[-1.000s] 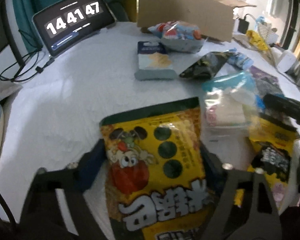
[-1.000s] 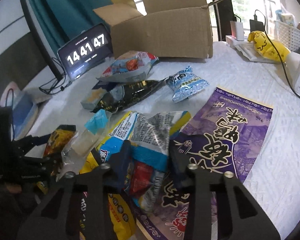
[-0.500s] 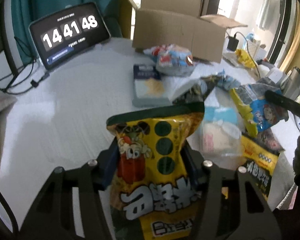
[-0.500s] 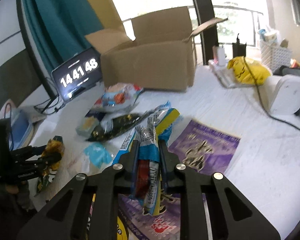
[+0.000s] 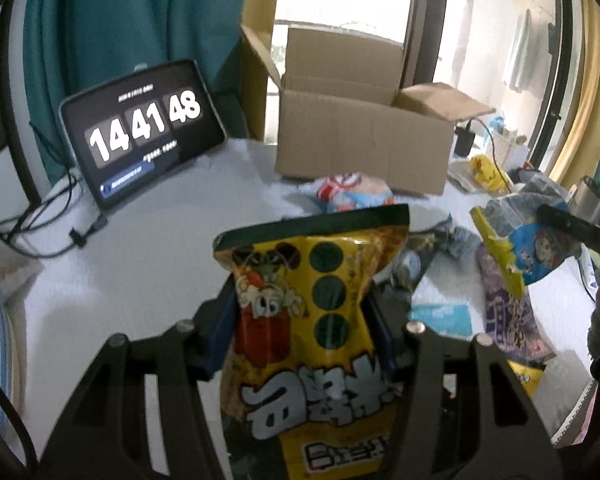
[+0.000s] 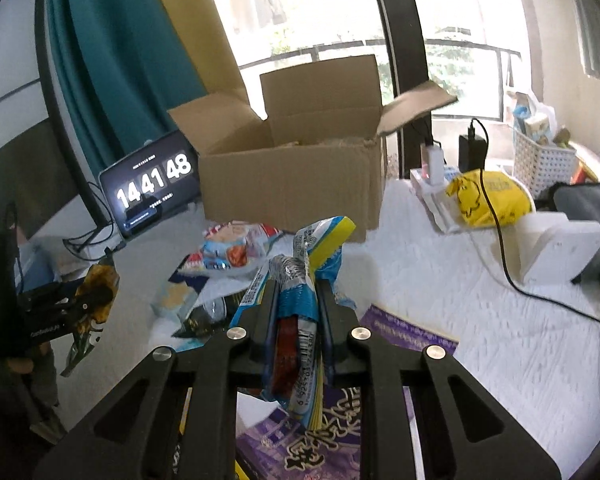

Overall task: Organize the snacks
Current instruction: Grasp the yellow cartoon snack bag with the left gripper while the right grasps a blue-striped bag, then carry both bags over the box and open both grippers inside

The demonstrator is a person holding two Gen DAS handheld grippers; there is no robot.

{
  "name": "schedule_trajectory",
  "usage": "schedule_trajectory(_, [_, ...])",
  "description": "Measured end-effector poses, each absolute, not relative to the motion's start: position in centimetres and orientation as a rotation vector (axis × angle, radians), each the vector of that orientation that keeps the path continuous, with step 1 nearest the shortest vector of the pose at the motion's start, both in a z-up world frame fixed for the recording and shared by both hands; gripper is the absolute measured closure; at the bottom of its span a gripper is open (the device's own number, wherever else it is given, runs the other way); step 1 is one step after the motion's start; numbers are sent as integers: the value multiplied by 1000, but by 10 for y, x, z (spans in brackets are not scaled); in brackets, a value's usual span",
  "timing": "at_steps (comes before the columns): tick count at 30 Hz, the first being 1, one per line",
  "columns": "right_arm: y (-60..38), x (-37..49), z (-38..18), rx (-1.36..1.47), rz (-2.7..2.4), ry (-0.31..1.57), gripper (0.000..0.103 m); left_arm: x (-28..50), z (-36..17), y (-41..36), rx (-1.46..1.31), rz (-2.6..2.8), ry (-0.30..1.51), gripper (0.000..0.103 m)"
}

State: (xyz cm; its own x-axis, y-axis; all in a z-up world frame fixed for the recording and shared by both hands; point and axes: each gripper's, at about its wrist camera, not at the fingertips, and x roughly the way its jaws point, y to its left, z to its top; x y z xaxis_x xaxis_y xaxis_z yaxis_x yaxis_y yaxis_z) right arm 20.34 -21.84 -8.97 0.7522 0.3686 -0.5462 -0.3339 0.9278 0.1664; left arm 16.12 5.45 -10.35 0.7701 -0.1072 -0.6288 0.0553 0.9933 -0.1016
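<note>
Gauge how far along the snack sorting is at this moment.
Done: cannot tell, box contents mostly hidden. In hand: left gripper clamps a yellow cartoon snack bag; right gripper pinches a blue-and-yellow packet. Left: open cardboard box awaits; purple bag and others remain on the table.

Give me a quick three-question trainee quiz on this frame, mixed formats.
1. True or false: the left gripper is shut on the yellow snack bag.
2. What does the right gripper hold? A) purple packet B) blue-and-yellow snack bag C) charger
3. Fill in: the cardboard box stands with its flaps ____.

Key
1. True; its pads press the bag's sides.
2. B, the blue-and-yellow snack bag; the purple packet lies on the table.
3. Open.
</note>
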Motion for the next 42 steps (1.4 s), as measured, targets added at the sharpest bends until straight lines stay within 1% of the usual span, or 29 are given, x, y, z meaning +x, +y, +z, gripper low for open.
schedule_trajectory(11, [-210,222,-63,18,407,540,84,193,-64,53,-47,-115,561,44])
schedule_trajectory(27, [-197,262,-18,-18,420,417,85,249,-13,28,31,-177,412,44])
schedule_trajectory(36, [-191,293,2,-31,418,365,85,284,1,13,40,-193,374,43])
schedule_trajectory(42, [-191,316,7,-18,413,341,85,318,11,12,-4,-212,363,42])
